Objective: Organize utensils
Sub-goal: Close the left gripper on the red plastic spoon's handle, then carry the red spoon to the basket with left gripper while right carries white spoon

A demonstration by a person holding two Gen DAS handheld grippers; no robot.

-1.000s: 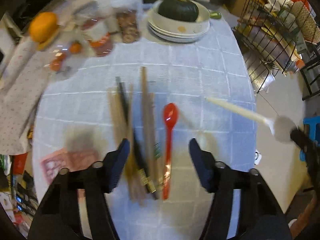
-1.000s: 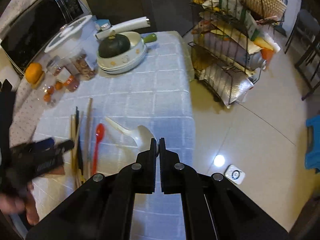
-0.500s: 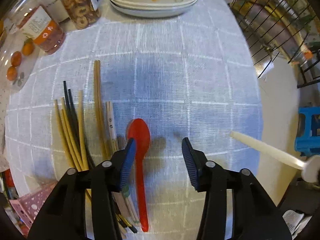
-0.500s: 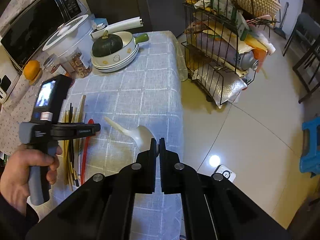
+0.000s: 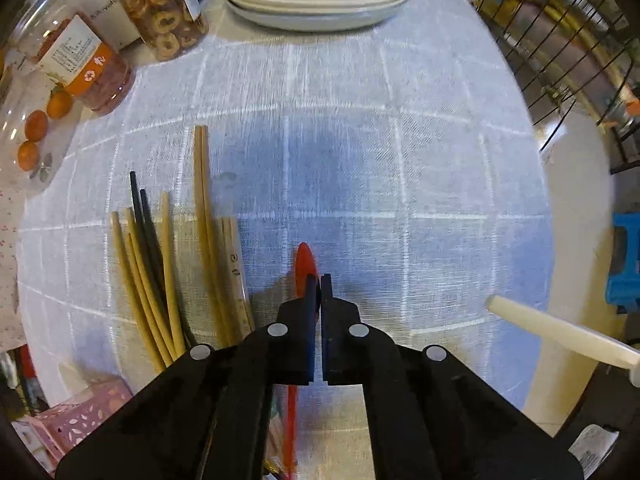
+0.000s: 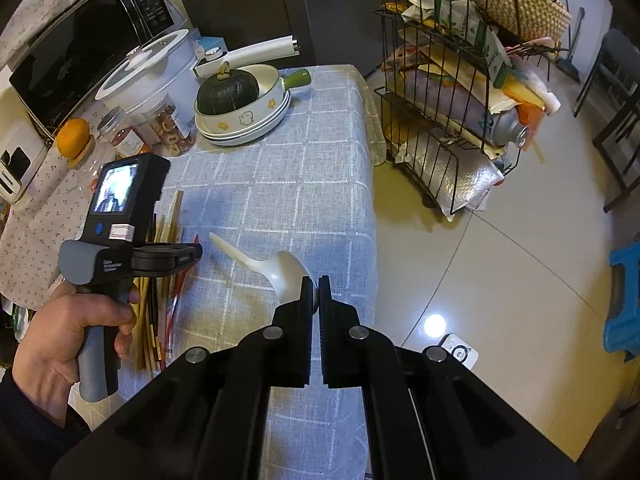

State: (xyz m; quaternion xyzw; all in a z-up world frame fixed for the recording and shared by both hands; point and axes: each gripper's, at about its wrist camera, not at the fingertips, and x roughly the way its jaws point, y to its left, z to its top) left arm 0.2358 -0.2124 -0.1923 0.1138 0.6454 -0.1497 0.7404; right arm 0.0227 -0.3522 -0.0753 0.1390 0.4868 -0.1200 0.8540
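A red spoon (image 5: 303, 258) lies on the blue checked tablecloth (image 5: 380, 168), and my left gripper (image 5: 320, 280), pointing straight down, is shut on it just behind its bowl; the handle (image 5: 292, 420) shows below the jaws. Several wooden and black chopsticks (image 5: 160, 272) lie side by side to its left. My right gripper (image 6: 316, 282) is shut on the bowl of a white spoon (image 6: 280, 268), held above the table's right edge with its handle pointing left. The right wrist view also shows the left gripper (image 6: 196, 252) in a person's hand (image 6: 72, 332).
Stacked white bowls (image 6: 248, 120) with a dark green squash stand at the back, with snack jars (image 5: 164, 12) and small oranges (image 5: 34, 128) to their left. A pink box (image 5: 80, 420) sits at the near left. A wire rack (image 6: 460, 100) stands off the table's right edge.
My left gripper came down over the red spoon and closed its jaws on it. The right gripper kept still with the white spoon.
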